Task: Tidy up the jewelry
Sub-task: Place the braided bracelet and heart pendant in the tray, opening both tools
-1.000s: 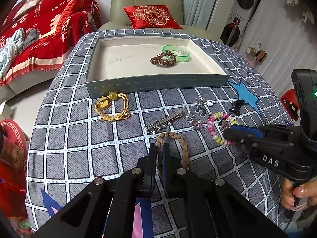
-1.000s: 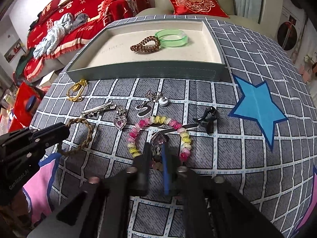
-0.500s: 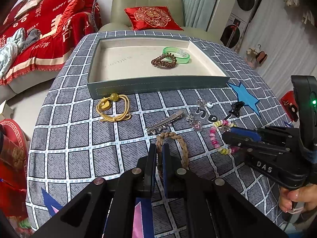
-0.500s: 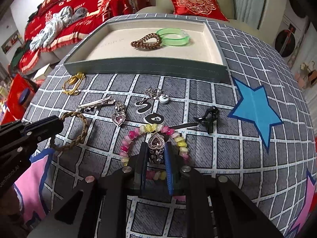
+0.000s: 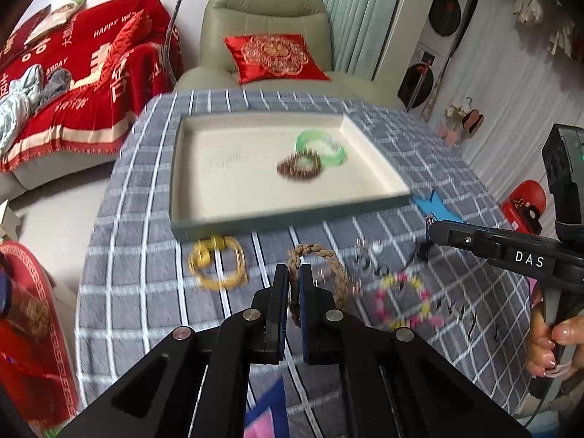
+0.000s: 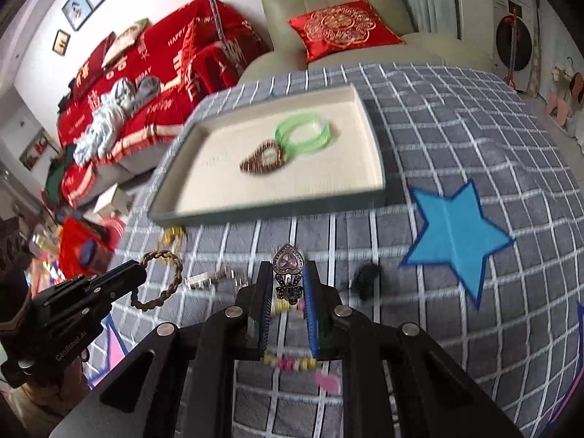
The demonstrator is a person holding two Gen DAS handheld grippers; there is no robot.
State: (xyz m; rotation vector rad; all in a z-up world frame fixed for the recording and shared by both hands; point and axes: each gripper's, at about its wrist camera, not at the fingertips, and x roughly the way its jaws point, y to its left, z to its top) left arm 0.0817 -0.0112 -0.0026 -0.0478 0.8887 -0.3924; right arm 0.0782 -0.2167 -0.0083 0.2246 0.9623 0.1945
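Change since earlier frame: both grippers have risen off the counter (image 5: pixel 138 241); the braid (image 5: pixel 321 255) and the heart charm (image 6: pixel 288 259), lying on the cloth a second ago, now hang lifted between the fingers.
Left gripper (image 5: pixel 291 284): fingers closed on the braid, which loops up and to the right beyond the tips; tilted steeply down toward the counter.
Right gripper (image 6: pixel 288 284): fingers clamped on the heart charm, which stands upright above the tips; the bead bracelet (image 6: pixel 292 363) trails under the fingers, partly hidden by them.
Right hand (image 5: pixel 547 343): seen in the left view at the frame edge, fingers curled round the grip handle, cut off below.
Tray (image 5: pixel 292 215): at the far side of the counter, holding a green bangle (image 5: pixel 321 144) and a brown coil tie (image 5: pixel 299 166), touching each other.
Counter items: yellow cord (image 5: pixel 217 264) just before the tray; a black clip (image 6: pixel 367 279) near the blue star (image 6: pixel 452 237).
Hard to make out: motion blur smears the small silver pieces (image 6: pixel 215 277) and the counter's grid; their forms cannot be told.
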